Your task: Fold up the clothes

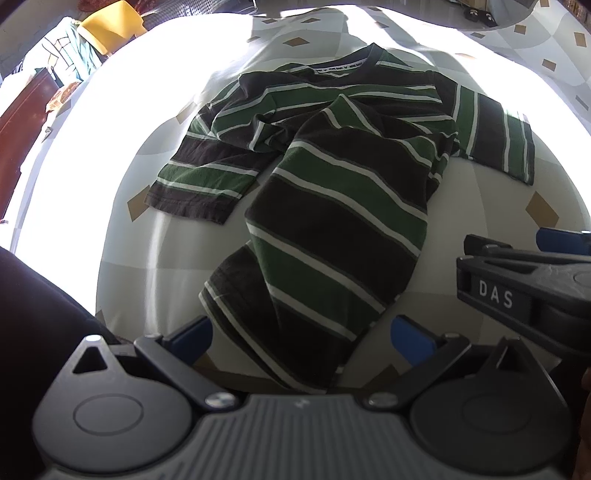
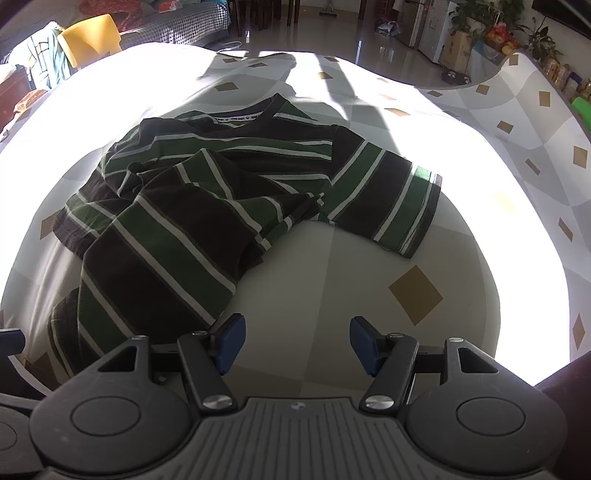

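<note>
A striped T-shirt in green, dark brown and white lies crumpled on the table, collar at the far side, both sleeves spread, the body twisted toward me. My left gripper is open just above the near hem, its blue pads on either side of the cloth without pinching it. In the right wrist view the same T-shirt fills the left half. My right gripper is open over bare tablecloth, its left pad close to the shirt's hem edge. The right gripper's body shows at the right in the left wrist view.
The table wears a pale cloth with grey and tan diamonds, half in bright sun. A yellow chair and hanging clothes stand at the far left. Plants, boxes and a white cabinet are far right, beyond the table.
</note>
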